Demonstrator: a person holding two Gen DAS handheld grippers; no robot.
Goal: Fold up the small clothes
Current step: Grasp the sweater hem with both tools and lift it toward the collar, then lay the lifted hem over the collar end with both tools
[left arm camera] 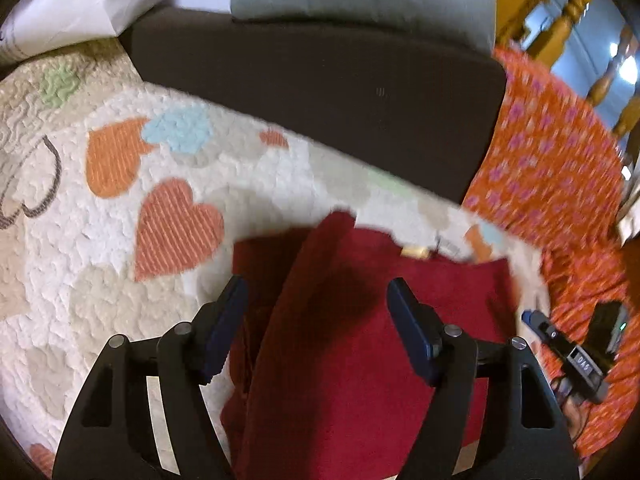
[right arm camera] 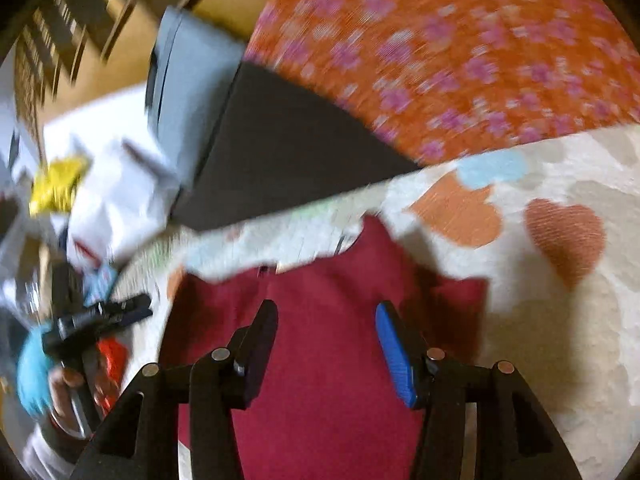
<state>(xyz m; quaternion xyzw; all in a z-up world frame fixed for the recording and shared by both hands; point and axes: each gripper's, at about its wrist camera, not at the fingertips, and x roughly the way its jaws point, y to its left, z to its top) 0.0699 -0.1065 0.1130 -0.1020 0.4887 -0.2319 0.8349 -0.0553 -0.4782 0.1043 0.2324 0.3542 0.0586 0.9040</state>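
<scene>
A quilted heart-print blanket (left arm camera: 80,240) covers the surface, with a dark cushion (left arm camera: 320,100) at twelve o'clock and orange floral cloth (left arm camera: 560,168) at two. The red garment (left arm camera: 360,340) lies at six, one side already folded over. The left gripper (left arm camera: 316,320) and right gripper (right arm camera: 326,344) hover above it, jaws spread, holding nothing. Judging by this, a fold is midway; next comes pinching an edge.

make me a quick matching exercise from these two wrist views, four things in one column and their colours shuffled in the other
Things:
1. garment under both grippers
2. flowered cloth
3. cushion behind the quilt
4. heart patch on the quilt

Colours:
A. orange with pink flowers
B. dark brown
C. deep red
D. salmon orange

Pairs: 1-C, 2-A, 3-B, 4-D
</scene>
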